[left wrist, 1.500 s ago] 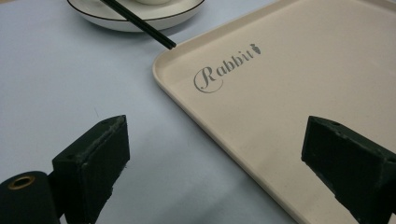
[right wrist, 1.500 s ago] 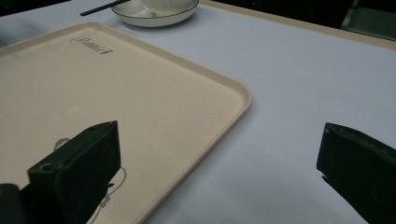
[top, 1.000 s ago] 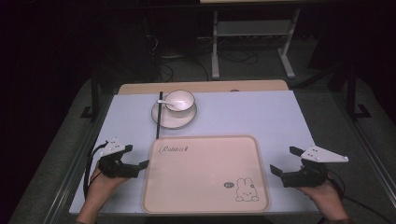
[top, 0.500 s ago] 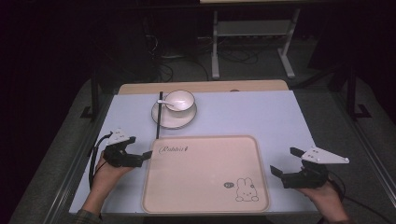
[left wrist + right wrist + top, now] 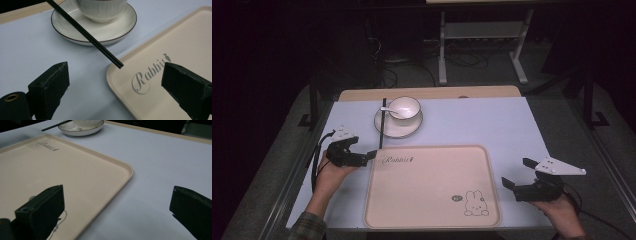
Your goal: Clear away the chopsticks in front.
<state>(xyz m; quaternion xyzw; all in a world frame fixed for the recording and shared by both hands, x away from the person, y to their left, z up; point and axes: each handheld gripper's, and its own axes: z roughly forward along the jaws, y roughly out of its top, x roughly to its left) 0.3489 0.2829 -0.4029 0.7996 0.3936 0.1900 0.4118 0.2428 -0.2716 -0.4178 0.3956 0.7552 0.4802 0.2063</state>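
Note:
A beige tray [image 5: 427,190] printed with "Rabbit" and a small rabbit lies at the table's near middle. Behind it a white bowl [image 5: 404,106] holding a white spoon [image 5: 388,110] stands on a saucer [image 5: 398,127]. A black chopstick [image 5: 382,122] rests across the saucer's left rim, its near end by the tray's far left corner. My left gripper [image 5: 371,155] is open just left of that corner. In the left gripper view the chopstick tip [image 5: 117,63] lies a little ahead of the open left gripper [image 5: 116,95]. My right gripper [image 5: 518,172] is open beside the tray's right edge.
The pale blue table top [image 5: 482,120] spreads behind and right of the tray, with a wooden strip [image 5: 427,93] along its far edge. A metal stand [image 5: 482,45] and cables sit on the dark floor beyond. The table's sides drop off close to both hands.
My left gripper has moved forward and to the right, up to the tray's far left corner and the chopstick's near end. The right gripper has stayed put.

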